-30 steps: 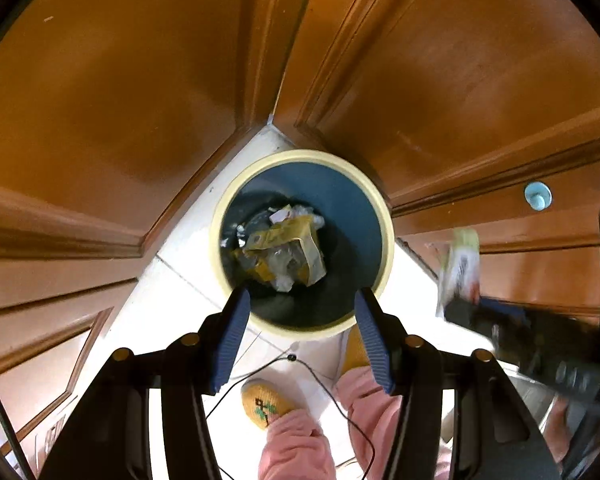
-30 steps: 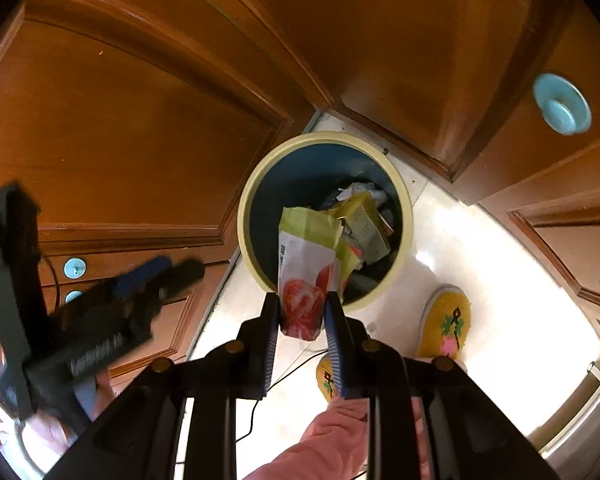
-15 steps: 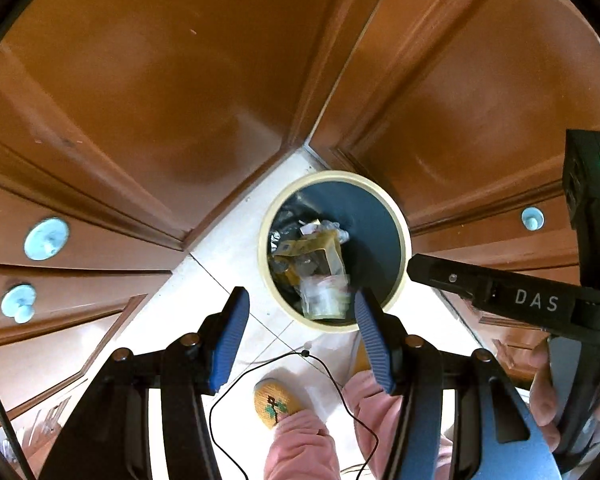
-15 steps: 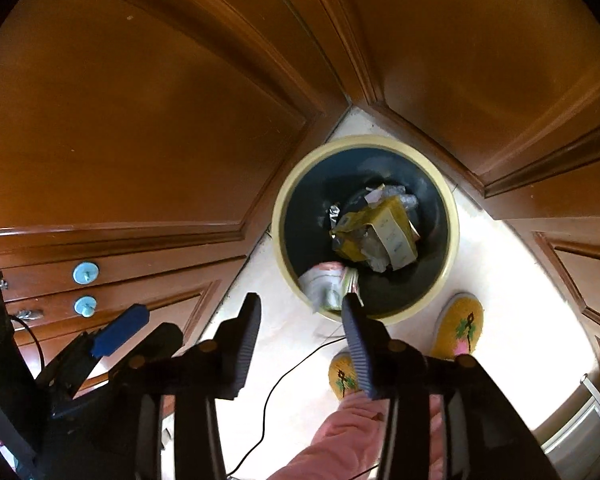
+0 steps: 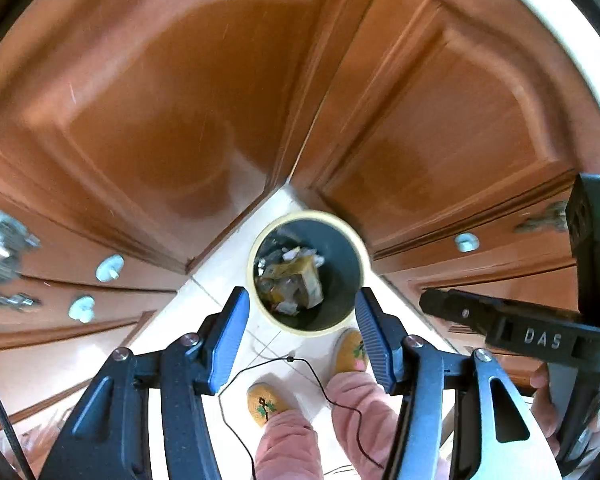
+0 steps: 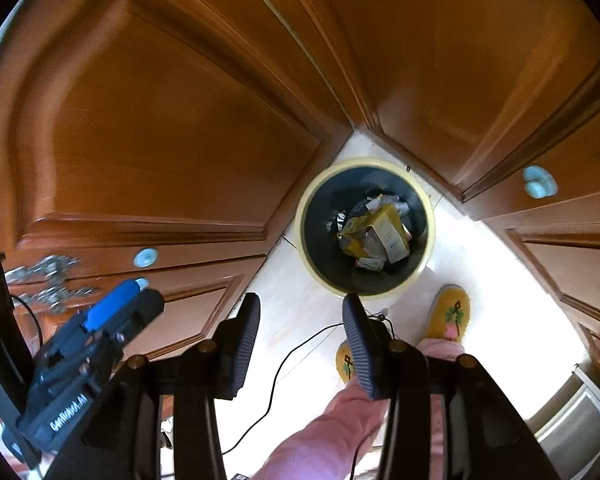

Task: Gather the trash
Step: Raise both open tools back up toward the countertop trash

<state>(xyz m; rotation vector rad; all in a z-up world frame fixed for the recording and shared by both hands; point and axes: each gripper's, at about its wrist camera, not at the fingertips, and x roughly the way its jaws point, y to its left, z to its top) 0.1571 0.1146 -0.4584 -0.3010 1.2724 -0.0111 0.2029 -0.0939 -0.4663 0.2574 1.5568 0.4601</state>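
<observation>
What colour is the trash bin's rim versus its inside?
The trash bin has a pale yellow rim and a dark blue-grey inside, clearest in the right wrist view.

Black gripper (image 5: 300, 340) with blue pads (image 5: 228, 340); pink trousers (image 5: 288, 444), yellow slippers (image 5: 266, 400).

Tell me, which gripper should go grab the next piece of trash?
Either, really. The left gripper and right gripper are both open and empty above the trash bin, and no loose trash shows outside it, so neither has an edge.
</observation>
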